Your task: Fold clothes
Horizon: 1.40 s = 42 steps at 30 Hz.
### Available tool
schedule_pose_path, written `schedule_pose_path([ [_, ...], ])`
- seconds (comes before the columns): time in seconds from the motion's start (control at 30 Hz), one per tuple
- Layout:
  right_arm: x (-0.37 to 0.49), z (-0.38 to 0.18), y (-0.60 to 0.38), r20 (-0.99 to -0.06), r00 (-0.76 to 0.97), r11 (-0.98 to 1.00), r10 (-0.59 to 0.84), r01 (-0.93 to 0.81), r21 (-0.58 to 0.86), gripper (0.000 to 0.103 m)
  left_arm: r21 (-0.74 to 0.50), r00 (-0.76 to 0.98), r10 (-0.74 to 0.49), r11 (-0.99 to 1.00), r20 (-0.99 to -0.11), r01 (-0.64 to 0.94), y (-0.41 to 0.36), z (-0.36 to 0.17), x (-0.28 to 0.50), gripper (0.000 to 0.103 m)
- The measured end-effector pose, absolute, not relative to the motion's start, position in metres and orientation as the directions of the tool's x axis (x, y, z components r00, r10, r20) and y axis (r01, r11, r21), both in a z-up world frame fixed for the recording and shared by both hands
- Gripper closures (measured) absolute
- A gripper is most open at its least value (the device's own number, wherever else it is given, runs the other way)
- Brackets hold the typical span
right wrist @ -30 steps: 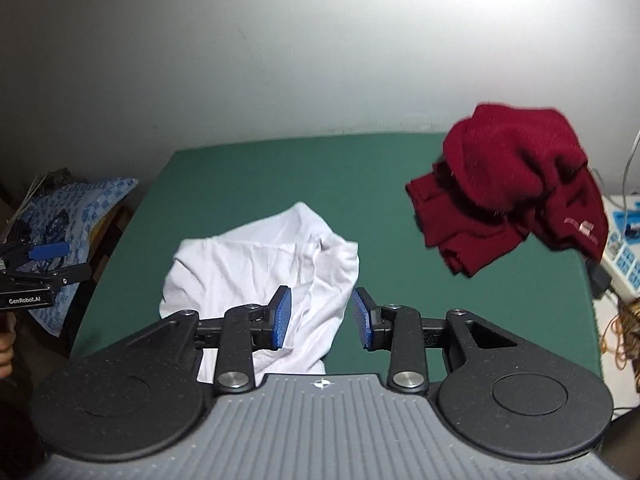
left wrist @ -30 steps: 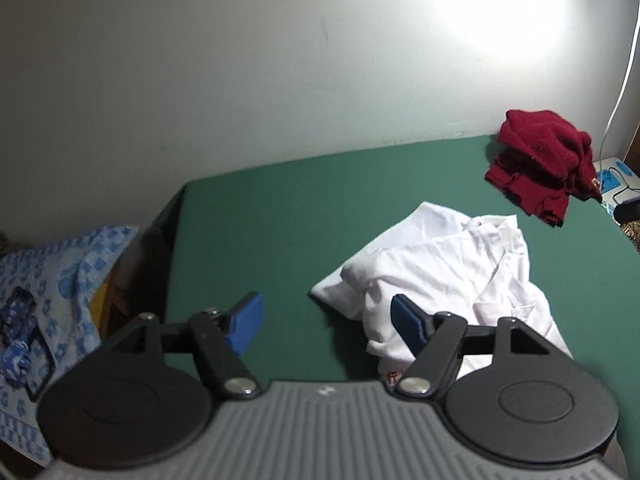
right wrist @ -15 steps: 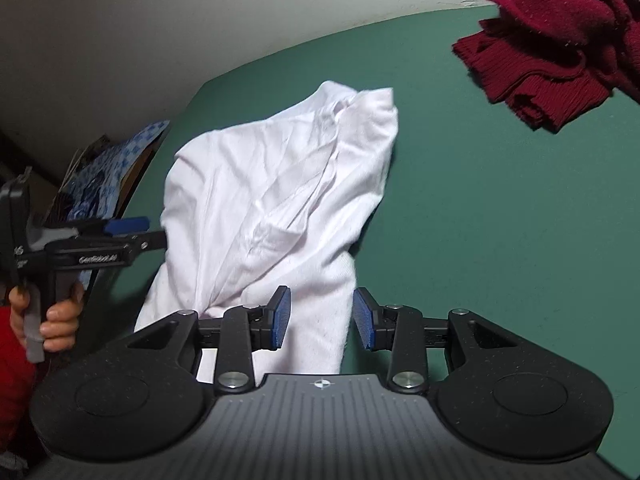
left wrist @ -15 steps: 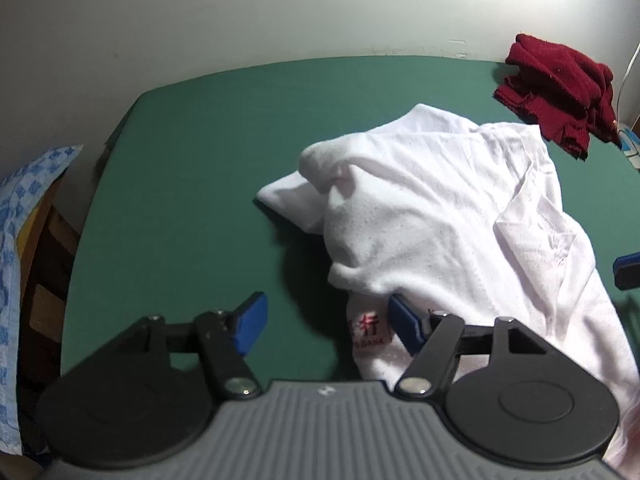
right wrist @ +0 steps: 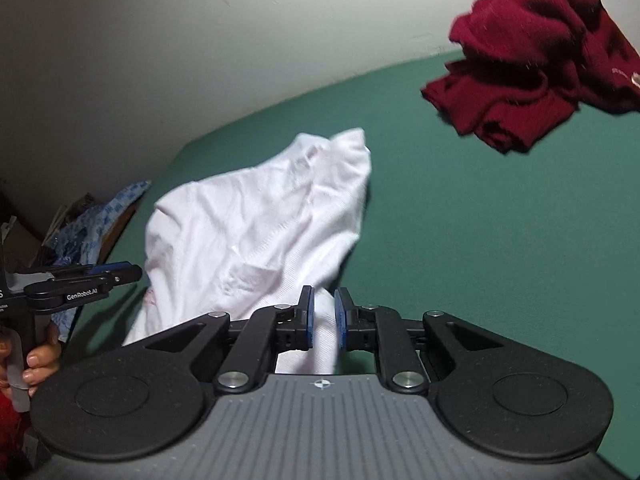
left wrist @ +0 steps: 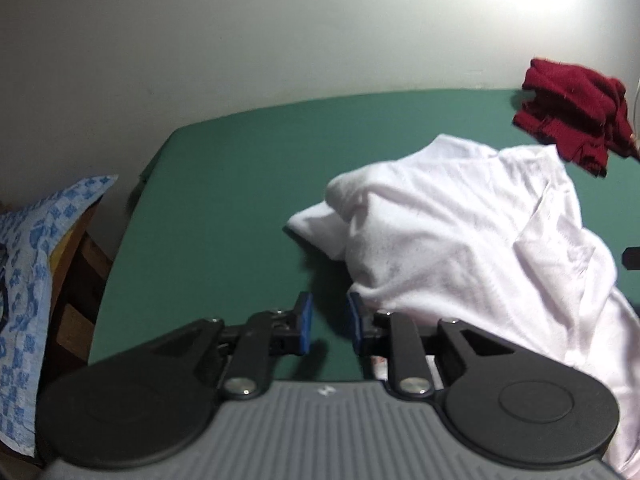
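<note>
**White shirt pinched on the right, missed on the left**

Nearest the right wrist camera, the right tongs (right wrist: 324,317) had just been closing and stood clenched on a fold of the white shirt (right wrist: 256,232), the cloth bunched between the blue pads at the shirt's near right corner. From that grip the shirt ran away toward eleven o'clock, its long axis stretching up and left across the green bench (right wrist: 460,240) to a peaked far edge.

In the left wrist view, the left tongs (left wrist: 329,322) had likewise just been closing, yet only bare green bench showed between the jaws, so they held nothing. The shirt's near left edge lay just beside the right-hand pad, at about one o'clock from the gap, and the heap rose from there toward two o'clock. The coming move appeared to turn on that small offset: the left tongs would need to shift toward the cloth before biting. The right hand was judged the nearer, being on the garment already. At nine o'clock in the right view a hand (right wrist: 38,364) gripped the left tool's handle.

Farther off, a crumpled dark red garment (left wrist: 576,110) lay near the wall at one o'clock, apart from the shirt. Beyond the bench's left edge hung a blue patterned cloth (left wrist: 36,264). No container was in sight.
</note>
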State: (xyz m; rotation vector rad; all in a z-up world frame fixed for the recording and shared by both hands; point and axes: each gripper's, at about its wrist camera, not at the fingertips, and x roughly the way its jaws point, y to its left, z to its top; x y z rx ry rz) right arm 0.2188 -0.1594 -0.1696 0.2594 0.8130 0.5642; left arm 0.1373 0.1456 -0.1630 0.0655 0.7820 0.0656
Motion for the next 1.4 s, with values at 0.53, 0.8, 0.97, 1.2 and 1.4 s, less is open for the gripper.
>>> schedule_pose_path([
  [0.53, 0.181, -0.165, -0.116, -0.709, 0.543, 0.842, 0.450, -0.523, 0.133, 0.102, 0.112, 0.683, 0.106, 0.993, -0.723, -0.036, 0.132, -0.188, 0.168, 0.065],
  [0.8, 0.180, -0.160, -0.116, -0.629, 0.599, 0.825, 0.496, -0.552, 0.125, 0.048, 0.129, 0.695, 0.121, 0.991, -0.709, -0.041, 0.131, -0.190, 0.165, 0.062],
  [0.97, 0.190, -0.184, -0.106, -0.719, 0.528, 0.846, 0.453, -0.510, 0.159, 0.092, 0.115, 0.690, 0.116, 0.992, -0.715, -0.048, 0.137, -0.188, 0.163, 0.061],
  [1.2, 0.168, -0.161, -0.150, -0.737, 0.534, 0.893, 0.414, -0.396, 0.215, 0.082, 0.194, 0.716, 0.191, 0.978, -0.672, -0.079, 0.145, -0.161, 0.112, 0.062],
  [1.4, 0.111, -0.149, -0.176, -0.765, 0.479, 0.881, 0.431, -0.406, 0.243, 0.065, 0.088, 0.652, 0.057, 0.996, -0.756, 0.015, 0.154, -0.157, 0.034, 0.059],
])
